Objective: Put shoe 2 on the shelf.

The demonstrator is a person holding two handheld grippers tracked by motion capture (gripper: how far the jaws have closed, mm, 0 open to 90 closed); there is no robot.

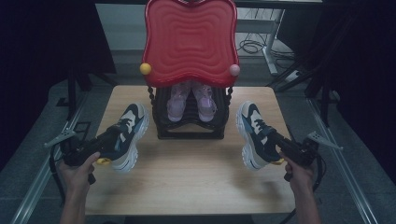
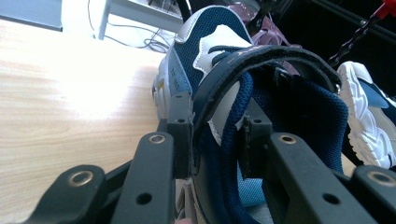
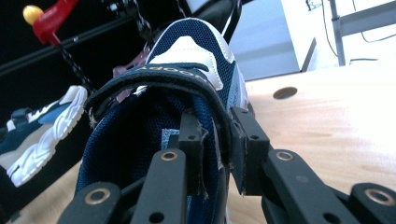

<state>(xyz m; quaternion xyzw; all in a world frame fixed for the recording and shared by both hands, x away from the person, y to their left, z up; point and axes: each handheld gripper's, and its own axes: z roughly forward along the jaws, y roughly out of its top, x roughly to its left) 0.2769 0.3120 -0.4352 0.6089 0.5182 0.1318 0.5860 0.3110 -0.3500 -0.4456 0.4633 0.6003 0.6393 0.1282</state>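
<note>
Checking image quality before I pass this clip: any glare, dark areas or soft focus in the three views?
High view: dim, bluish, the surroundings nearly black, though the table and both sneakers stay readable. Left gripper view: strong glare washes out the tabletop at upper left; the left sneaker is sharp. Right gripper view: background blown out at upper right; the right sneaker is in focus, and the close jaws look slightly soft.

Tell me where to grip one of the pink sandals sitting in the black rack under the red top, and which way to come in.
Take the left pink sandal by its toe end, which juts out of the black rack toward the person. Come in level from the front: the red top overhangs and blocks a reach from above. The left gripper and right gripper each clamp a sneaker's collar, so probably free one first.
</note>
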